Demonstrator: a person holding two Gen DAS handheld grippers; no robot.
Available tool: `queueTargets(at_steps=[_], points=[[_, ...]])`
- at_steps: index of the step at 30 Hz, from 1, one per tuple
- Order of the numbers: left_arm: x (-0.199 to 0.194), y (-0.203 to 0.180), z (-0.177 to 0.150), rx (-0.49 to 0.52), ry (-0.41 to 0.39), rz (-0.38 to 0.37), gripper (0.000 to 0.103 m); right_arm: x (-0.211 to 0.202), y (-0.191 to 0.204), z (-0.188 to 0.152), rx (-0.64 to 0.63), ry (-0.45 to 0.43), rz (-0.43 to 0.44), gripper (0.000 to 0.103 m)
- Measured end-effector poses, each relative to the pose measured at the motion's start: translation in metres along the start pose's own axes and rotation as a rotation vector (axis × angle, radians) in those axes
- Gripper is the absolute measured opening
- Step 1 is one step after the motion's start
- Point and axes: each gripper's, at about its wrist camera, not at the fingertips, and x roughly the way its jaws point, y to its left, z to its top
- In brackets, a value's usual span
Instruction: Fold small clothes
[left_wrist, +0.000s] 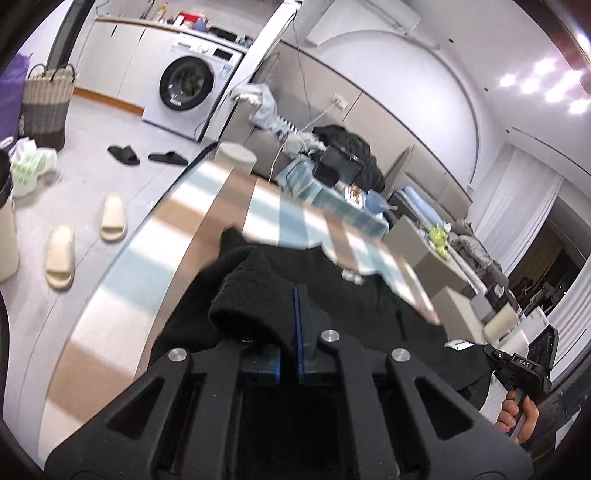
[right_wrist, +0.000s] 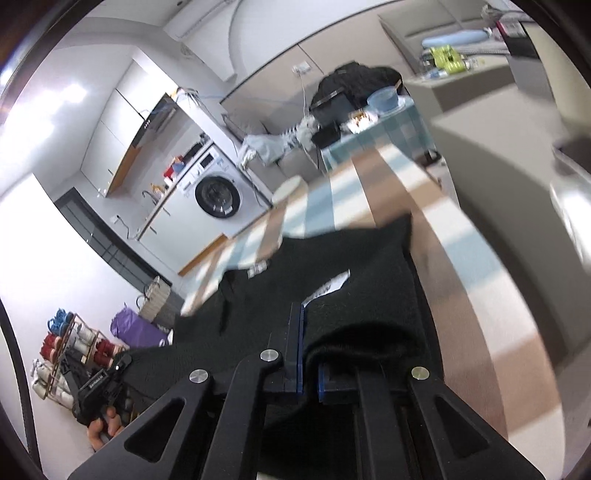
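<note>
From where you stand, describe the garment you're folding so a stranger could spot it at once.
Find the table with the blue, brown and white checked cloth. On its near end lies a black knit garment, lifted at two edges by the left claw and the right claw. Unlike the other dark heap on the sofa, it shows small white labels.

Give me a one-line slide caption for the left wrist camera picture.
Left gripper shut on a black garment over a striped tablecloth, with the right gripper at the far corner.
</note>
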Motion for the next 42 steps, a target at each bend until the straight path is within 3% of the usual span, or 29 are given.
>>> queueTargets(at_steps=[7,11,14,16,18,20,22,27,31,33,34,39,42], points=[[0.038,-0.006,0.056,-0.018,-0.044,0.031,0.003,0.033,0.011,0.055,0.059,-0.088,-0.010,0.005],[0.078,0.002,0.058,-0.024,0.026,0.091,0.003,0.064,0.005,0.057,0.071,-0.048,-0.094,0.005],[0.104,0.010,0.048,-0.021,0.097,0.147,0.007,0.090,-0.011,0.049,0.093,0.033,-0.175,0.005],[0.114,0.015,0.040,-0.026,0.155,0.182,0.012,0.099,-0.019,0.042,0.098,0.081,-0.233,0.007],[0.115,0.023,0.027,-0.031,0.194,0.202,0.028,0.102,-0.027,0.036,0.095,0.129,-0.252,0.015],[0.104,0.028,0.015,-0.038,0.199,0.211,0.049,0.089,-0.030,0.027,0.067,0.150,-0.243,0.036],[0.084,0.031,0.001,-0.035,0.180,0.222,0.054,0.073,-0.032,0.017,0.028,0.147,-0.241,0.039],[0.040,0.015,-0.036,0.042,0.161,0.216,0.060,0.035,-0.010,-0.032,-0.173,0.213,-0.245,0.041],[0.035,-0.025,-0.071,0.152,0.216,0.158,0.061,0.034,0.028,-0.072,-0.317,0.256,-0.204,0.041],[0.038,-0.046,-0.087,0.200,0.246,0.111,0.064,0.041,0.049,-0.087,-0.379,0.268,-0.170,0.046],[0.040,-0.057,-0.097,0.234,0.257,0.096,0.065,0.046,0.057,-0.094,-0.403,0.275,-0.149,0.054],[0.046,-0.102,-0.143,0.459,0.316,0.121,0.065,0.063,0.081,-0.128,-0.539,0.311,-0.171,0.060],[0.046,-0.110,-0.167,0.524,0.362,0.142,0.065,0.057,0.084,-0.145,-0.641,0.324,-0.216,0.064]])
